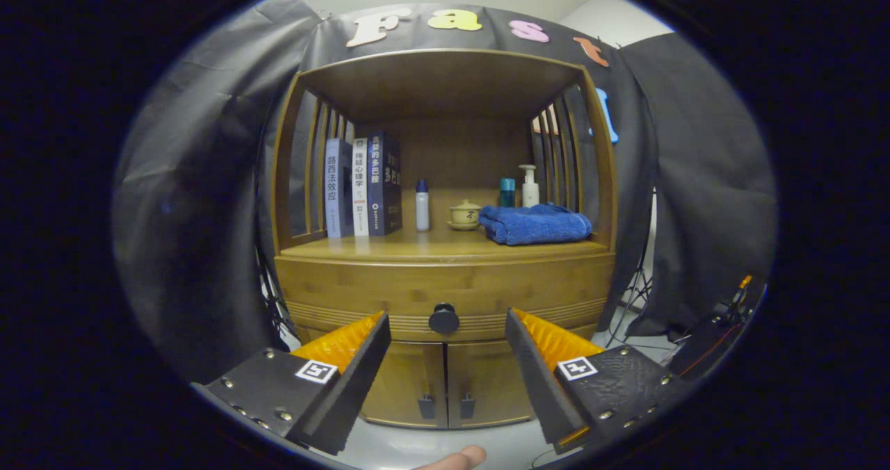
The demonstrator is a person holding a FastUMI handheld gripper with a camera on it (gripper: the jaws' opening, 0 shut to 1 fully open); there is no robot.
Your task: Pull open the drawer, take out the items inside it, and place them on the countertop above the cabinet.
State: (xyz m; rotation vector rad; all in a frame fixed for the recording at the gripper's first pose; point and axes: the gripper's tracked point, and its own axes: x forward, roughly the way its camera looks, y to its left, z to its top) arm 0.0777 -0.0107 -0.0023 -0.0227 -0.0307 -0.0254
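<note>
A wooden cabinet stands ahead with its drawer (pixel 389 290) closed flush under the countertop (pixel 417 246). A round dark knob (pixel 443 318) sits at the drawer's middle. My gripper (pixel 445 331) is open, its two fingers spread wide to either side of the knob and still a short way in front of it, touching nothing. What lies inside the drawer is hidden.
On the countertop stand three books (pixel 361 186), a white bottle (pixel 422 206), a small lidded cup (pixel 464 215), a folded blue towel (pixel 534 224), a teal bottle (pixel 507 192) and a pump bottle (pixel 530 185). Two lower doors (pixel 445 383) sit beneath the drawer. A fingertip (pixel 455 459) shows below.
</note>
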